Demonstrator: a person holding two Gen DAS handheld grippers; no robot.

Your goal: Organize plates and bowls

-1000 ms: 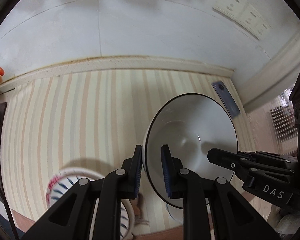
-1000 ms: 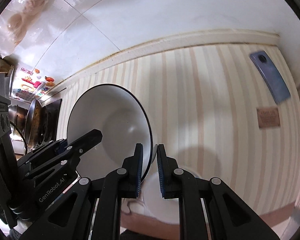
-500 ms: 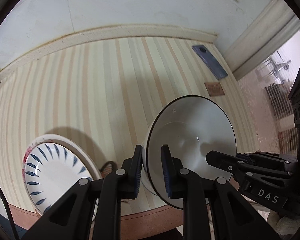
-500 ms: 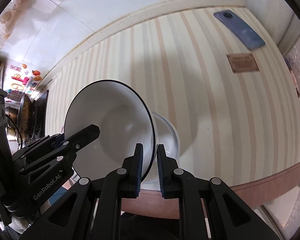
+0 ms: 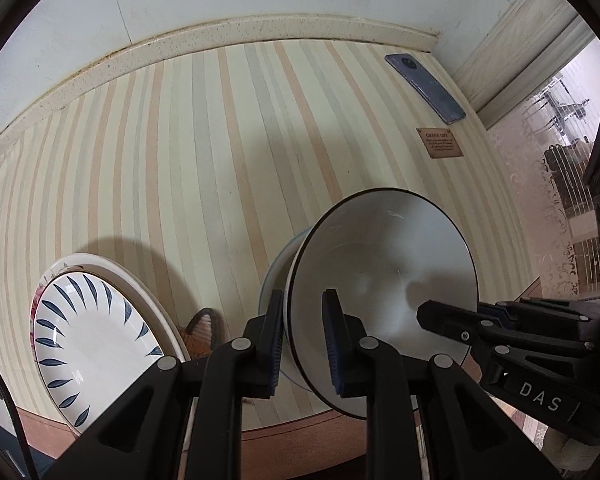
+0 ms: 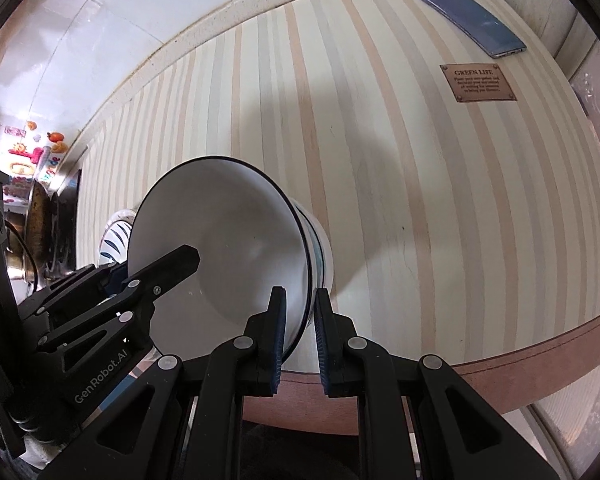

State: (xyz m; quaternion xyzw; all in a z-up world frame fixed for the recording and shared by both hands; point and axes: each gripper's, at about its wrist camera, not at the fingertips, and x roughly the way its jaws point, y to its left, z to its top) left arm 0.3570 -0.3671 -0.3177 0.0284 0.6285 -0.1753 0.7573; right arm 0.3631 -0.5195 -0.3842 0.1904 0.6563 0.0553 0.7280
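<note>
- Two black two-finger grippers are clamped on one white ceramic bowl w/ a thin black rim (image 5: 384, 276), each on an opposite side of that rim.
- Left gripper (image 5: 303, 338): blue-padded fingers (image 5: 332, 344) are pinched over the rim, one pad inside, one outside. Grasp is firm as far as can be judged.
- Right gripper (image 6: 300, 334): rim is seen between its pads (image 6: 278, 336), but the right-hand pad looks slightly apart from the wall; contact on that side can't be confirmed.
- Bowl is held tilted, mouth facing the cameras, its base set into or just over a second white bowl w/ a blue line at the rim (image 6: 320, 248) standing on the striped cream-and-tan tabletop (image 5: 204, 152), near the front edge.
- Full seating of the upper bowl can't be told from either view.
- Stack of round white plates, top one w/ dark-blue leaf marks (image 5: 88, 332), lies well to the left, apart from the bowls.
- Blue-grey phone (image 6: 466, 18) & small brown plaque (image 6: 478, 82) lie far back, clear of the work.
- Risks, as judged:
- uneven release → tilted bowl could rock & clink or chip the lower rim;
- bowls sit close to the table edge, so a sideways nudge from a finger on withdrawal could push both off;
- glazed rim is slippery; thin pinch may slide if the hands twist differently.
</note>
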